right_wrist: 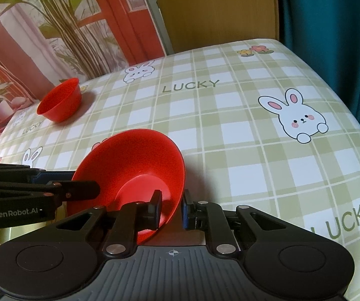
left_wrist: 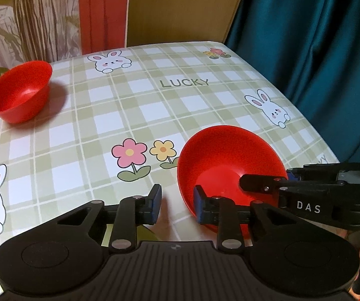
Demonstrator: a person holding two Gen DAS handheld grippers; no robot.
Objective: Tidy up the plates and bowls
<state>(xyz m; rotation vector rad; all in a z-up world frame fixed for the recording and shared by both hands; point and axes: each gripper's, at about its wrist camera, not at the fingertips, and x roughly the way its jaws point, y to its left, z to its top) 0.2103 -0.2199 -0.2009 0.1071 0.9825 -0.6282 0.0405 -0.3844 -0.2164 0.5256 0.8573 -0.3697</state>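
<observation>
A red bowl (left_wrist: 227, 160) is tilted near the table's front, with both grippers at it. My right gripper (right_wrist: 171, 207) has its jaws around the bowl's (right_wrist: 140, 160) near rim, one finger inside and one outside; a small gap shows by the outer blue pad. My left gripper (left_wrist: 177, 203) is open; its right finger is inside the bowl's left rim and its left finger stands apart outside. A second red bowl (left_wrist: 19, 90) stands upright at the far left of the table; it also shows in the right wrist view (right_wrist: 61, 100).
The table has a green checked cloth (left_wrist: 135, 105) with rabbits, flowers and "LUCKY". A teal curtain (left_wrist: 312, 50) hangs off the right edge. A brown board (left_wrist: 180, 7) and a plant backdrop (right_wrist: 54, 25) stand behind the far edge.
</observation>
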